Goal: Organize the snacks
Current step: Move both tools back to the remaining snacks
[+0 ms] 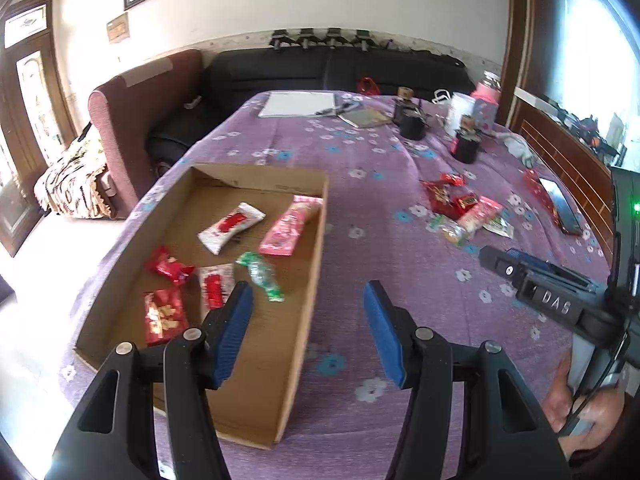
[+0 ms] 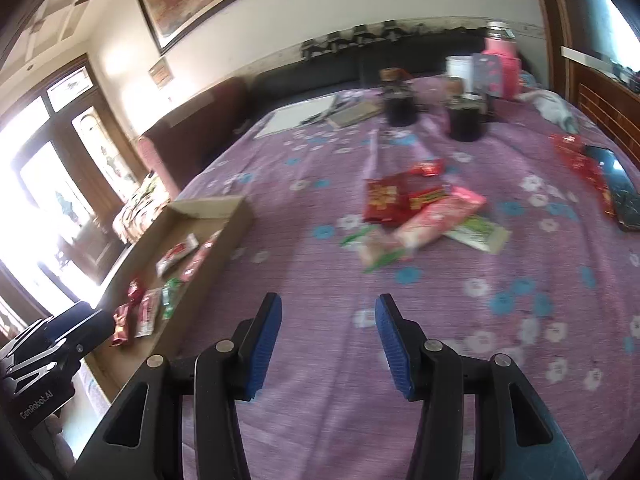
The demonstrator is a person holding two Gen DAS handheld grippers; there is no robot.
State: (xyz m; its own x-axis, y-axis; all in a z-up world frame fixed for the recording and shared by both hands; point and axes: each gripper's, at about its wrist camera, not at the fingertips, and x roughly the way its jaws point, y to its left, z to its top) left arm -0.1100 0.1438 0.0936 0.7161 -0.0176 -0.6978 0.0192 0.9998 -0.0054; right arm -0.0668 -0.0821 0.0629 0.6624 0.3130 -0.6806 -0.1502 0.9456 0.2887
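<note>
A shallow cardboard box [image 1: 316,248] lies on the purple flowered tablecloth [image 1: 384,264] and holds several snack packets: a white-and-red one [image 1: 230,227], a pink one [image 1: 286,227], a green one [image 1: 262,276] and red ones [image 1: 168,268]. A loose pile of snacks [image 1: 466,212] lies to the right of the box; it shows in the right wrist view [image 2: 424,212] ahead of my right gripper [image 2: 328,320]. My left gripper [image 1: 308,304] is open and empty above the box's near right wall. My right gripper is open and empty above the cloth. The box also shows at left [image 2: 224,216].
Two black cups [image 1: 412,124] [image 1: 466,148], a white cup [image 1: 460,108], a pink box [image 1: 486,100], papers [image 1: 298,104] and a notebook [image 1: 366,117] stand at the far end. A phone [image 1: 560,204] lies by the right edge. A sofa [image 1: 132,120] stands left.
</note>
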